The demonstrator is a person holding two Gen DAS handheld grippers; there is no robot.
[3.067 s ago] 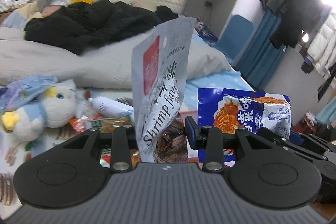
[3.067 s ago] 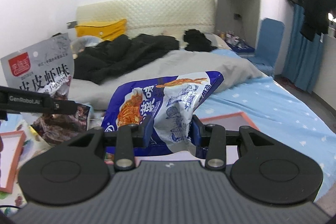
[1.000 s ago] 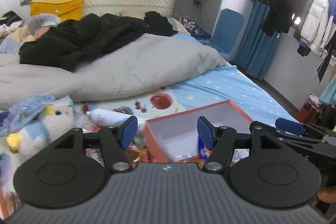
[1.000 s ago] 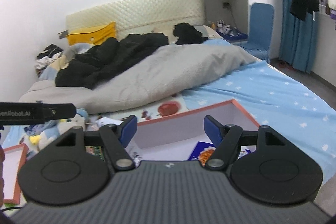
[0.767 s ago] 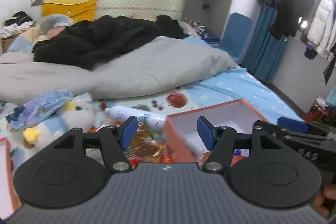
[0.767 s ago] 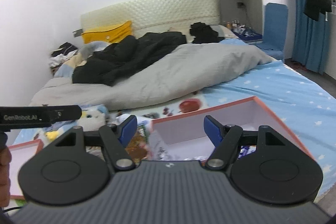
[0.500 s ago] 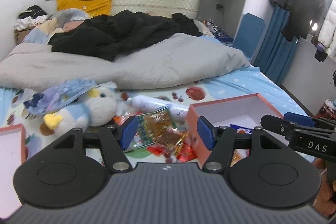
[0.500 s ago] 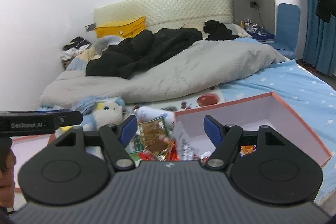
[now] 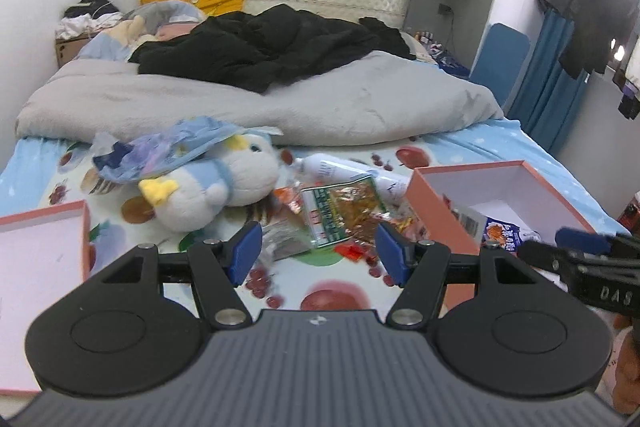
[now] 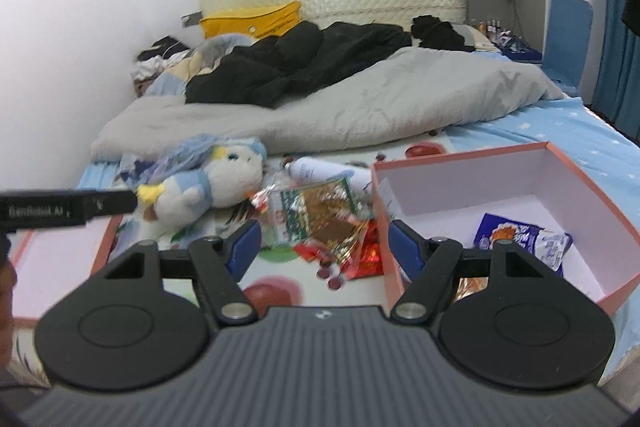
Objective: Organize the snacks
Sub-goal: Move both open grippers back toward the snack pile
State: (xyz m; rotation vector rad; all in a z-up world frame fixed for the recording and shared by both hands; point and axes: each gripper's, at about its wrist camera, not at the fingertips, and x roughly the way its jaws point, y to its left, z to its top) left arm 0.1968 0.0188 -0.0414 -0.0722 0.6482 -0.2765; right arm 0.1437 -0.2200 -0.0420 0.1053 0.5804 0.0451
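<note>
Both packets are dropped — the blue snack bag (image 10: 520, 235) lies in the pink box (image 10: 592, 179). Left hand-held gripper (image 9: 318, 253) and right hand-held gripper (image 10: 324, 247), open and empty, have swung to the loose snack pile (image 9: 340, 213) on the bed.

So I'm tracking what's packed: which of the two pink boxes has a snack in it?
The box on the right; a blue packet lies inside.

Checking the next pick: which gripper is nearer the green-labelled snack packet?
Roughly equal. The left gripper faces the green-labelled snack packet squarely just ahead; the right gripper sits beside the box, equally near.
</note>
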